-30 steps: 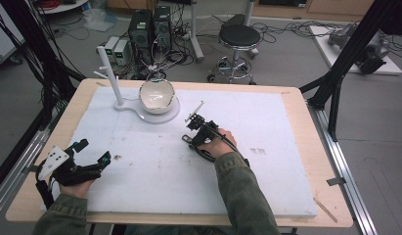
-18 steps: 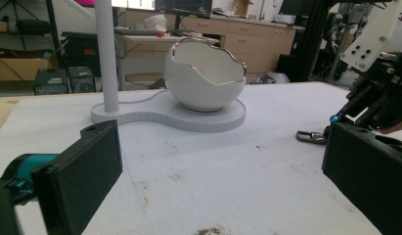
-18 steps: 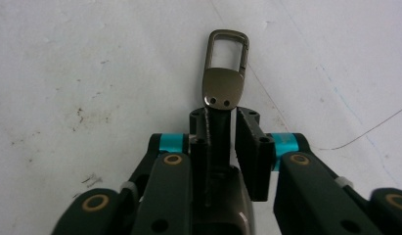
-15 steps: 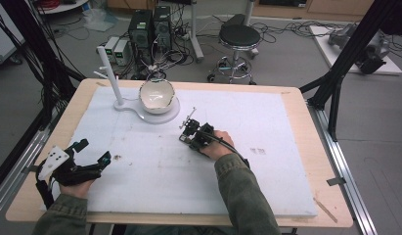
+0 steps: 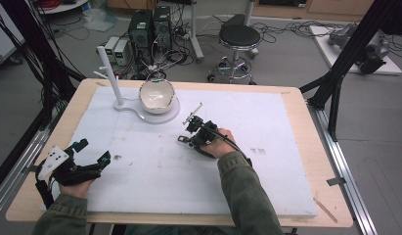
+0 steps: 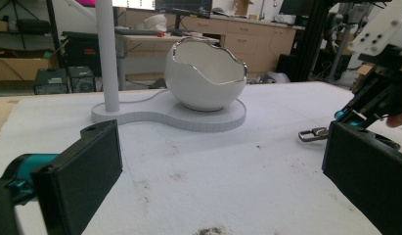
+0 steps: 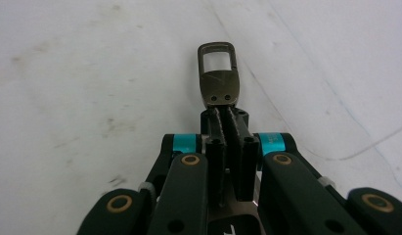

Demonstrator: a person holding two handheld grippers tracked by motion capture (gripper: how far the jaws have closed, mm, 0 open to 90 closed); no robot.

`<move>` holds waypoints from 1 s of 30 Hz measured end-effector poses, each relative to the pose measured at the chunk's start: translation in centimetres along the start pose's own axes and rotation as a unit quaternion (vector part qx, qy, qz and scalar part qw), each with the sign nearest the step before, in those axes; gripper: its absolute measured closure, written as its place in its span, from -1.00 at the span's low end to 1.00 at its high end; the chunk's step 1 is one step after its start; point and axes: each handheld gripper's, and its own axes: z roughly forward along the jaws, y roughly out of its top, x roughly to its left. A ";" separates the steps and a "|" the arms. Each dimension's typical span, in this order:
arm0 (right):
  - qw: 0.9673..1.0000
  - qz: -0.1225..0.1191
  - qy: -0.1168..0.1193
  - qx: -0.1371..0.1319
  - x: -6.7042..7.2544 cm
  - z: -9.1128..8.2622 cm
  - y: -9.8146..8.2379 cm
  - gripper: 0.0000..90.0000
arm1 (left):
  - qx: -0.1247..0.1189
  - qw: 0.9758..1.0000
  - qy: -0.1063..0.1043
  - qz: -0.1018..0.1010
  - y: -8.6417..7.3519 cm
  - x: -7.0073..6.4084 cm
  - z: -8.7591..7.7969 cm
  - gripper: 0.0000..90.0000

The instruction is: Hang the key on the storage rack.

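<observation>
Right gripper point(image 5: 187, 132), centre of the high view, resting low on the white foam mat point(image 5: 267, 117). Its jaws have just been closing and now stand together, clamped on a small dull-metal clasp with a rectangular loop point(image 7: 217, 73). In the right gripper view the clasp juts out past the jaw tips, upper middle of the frame, loop end pointing away, just above the mat. In the left gripper view the same clasp sits at the right edge, mid-height, pinched at the tip of the far gripper.

Left gripper point(image 5: 93, 152), lower left of the high view, lying near the mat's left edge. Jaws wide apart, nothing between them; in its own view the two black pads point(image 6: 93, 161) frame the lower left and lower right corners.

White egg-shaped ceramic bowl with a jagged silver rim point(image 5: 157, 96), upper left of centre in the high view, upright on a white flat stand point(image 5: 145, 115). A white upright post point(image 5: 110, 78) rises from the stand just left of the bowl. Clasp and bowl apart, clasp lower right of the bowl.
</observation>
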 end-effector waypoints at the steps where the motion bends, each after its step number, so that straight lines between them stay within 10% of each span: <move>1: 1.000 -0.005 0.006 -0.009 0.3 -0.5 0.1 0.93 | 0.000 1.000 0.000 0.000 0.0 0.0 0.0 -0.96; 17: 0.995 -0.005 0.032 -0.094 1.2 -5.7 5.4 0.93 | -0.004 1.000 0.000 -0.003 0.0 0.0 -0.1 -0.96; 30: 0.992 -0.014 0.079 -0.096 1.2 -6.6 10.2 0.92 | -0.005 1.000 -0.006 -0.012 -0.1 -0.2 -0.2 -0.96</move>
